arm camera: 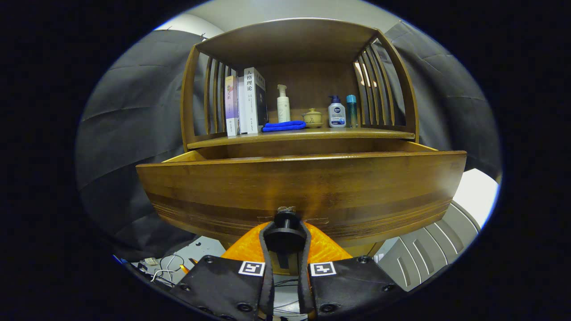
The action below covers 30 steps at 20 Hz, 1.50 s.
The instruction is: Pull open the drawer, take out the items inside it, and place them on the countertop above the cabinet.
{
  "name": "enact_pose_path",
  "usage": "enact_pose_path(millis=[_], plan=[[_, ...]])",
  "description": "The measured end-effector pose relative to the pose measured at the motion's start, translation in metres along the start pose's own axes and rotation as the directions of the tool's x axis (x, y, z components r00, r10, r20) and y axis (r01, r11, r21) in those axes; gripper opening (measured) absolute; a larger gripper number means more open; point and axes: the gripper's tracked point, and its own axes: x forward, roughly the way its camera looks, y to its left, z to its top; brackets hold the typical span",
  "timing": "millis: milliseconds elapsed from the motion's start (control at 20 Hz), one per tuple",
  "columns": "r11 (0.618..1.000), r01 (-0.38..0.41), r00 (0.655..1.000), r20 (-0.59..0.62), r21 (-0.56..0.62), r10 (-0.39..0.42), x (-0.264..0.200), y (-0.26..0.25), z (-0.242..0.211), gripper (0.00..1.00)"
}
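Both fingers of my tool (285,238) clamp the drawer (301,187) knob (285,232) at 6 o'clock; drawer's partly out, next: release, reach inside.

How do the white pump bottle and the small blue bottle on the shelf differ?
The white pump bottle is taller and has a pump on top; the small blue bottle is shorter and has a flat cap. The white one stands behind the blue cloth, the blue one by the side slats. Both stand upright. The gripper jaws clamp the drawer knob.
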Motion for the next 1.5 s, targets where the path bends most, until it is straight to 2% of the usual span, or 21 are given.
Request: enact_pose_path(millis=[50,200,500,700,900,1250,1350,1500], plan=[[1.000,-0.002,1.000,0.000,0.004,0.002,-0.001,0.002,-0.001,0.25],[1.000,-0.013,1.000,0.012,-0.005,0.013,-0.008,0.002,0.004,0.42],[0.989,-0.044,0.979,0.191,-0.139,0.070,-0.043,0.011,0.063,0.48],[0.986,-0.115,0.968,0.211,-0.117,0.138,-0.050,0.024,0.099,0.74],[0.987,-0.107,0.968,0.214,-0.123,0.132,-0.050,0.016,0.132,0.99],[0.988,-0.138,0.974,0.173,-0.066,0.148,-0.028,-0.001,0.190,0.99],[0.988,-0.140,0.982,0.119,-0.066,0.148,-0.017,-0.006,0.191,0.99],[0.982,-0.184,0.983,0.012,-0.042,0.185,0.002,-0.002,0.184,0.97]])
